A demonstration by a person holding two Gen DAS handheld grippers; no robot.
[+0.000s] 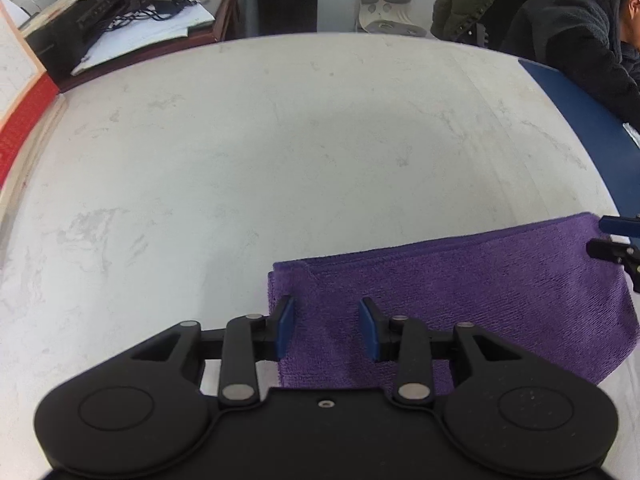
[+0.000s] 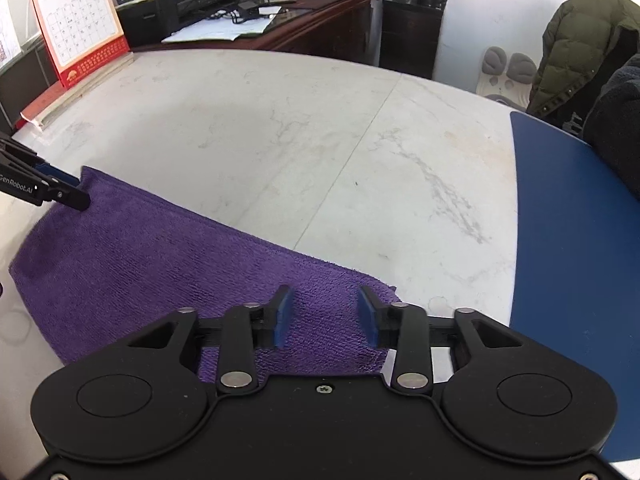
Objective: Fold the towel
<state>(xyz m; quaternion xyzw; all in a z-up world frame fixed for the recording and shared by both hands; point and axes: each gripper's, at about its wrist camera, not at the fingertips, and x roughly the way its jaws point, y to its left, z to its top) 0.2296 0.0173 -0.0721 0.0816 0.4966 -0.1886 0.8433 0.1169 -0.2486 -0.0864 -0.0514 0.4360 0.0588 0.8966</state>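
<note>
A purple towel lies folded into a long band on the pale marble counter, its layered edges stacked along the far side, which suggests at least one fold is already laid. In the left wrist view it fills the lower right, from about 3 o'clock round to 6 o'clock; in the right wrist view it runs from 9 o'clock down to 6 o'clock.

The left tongs hover over the band's left end, jaws parted about halfway, towel showing in the gap but gripped by neither pad. The right tongs stand likewise over the opposite end, partly open and holding nothing. One tool at each short end looks like the spacing of a pair that either set the cloth down flat or is lining up to lift both corners together, so the band stays square.

A desk calendar stands at the counter's far left corner, at about 10 o'clock, and a blue mat lies at 3 o'clock, both well apart from the towel, leaving bare counter beyond it for a further fold.
</note>
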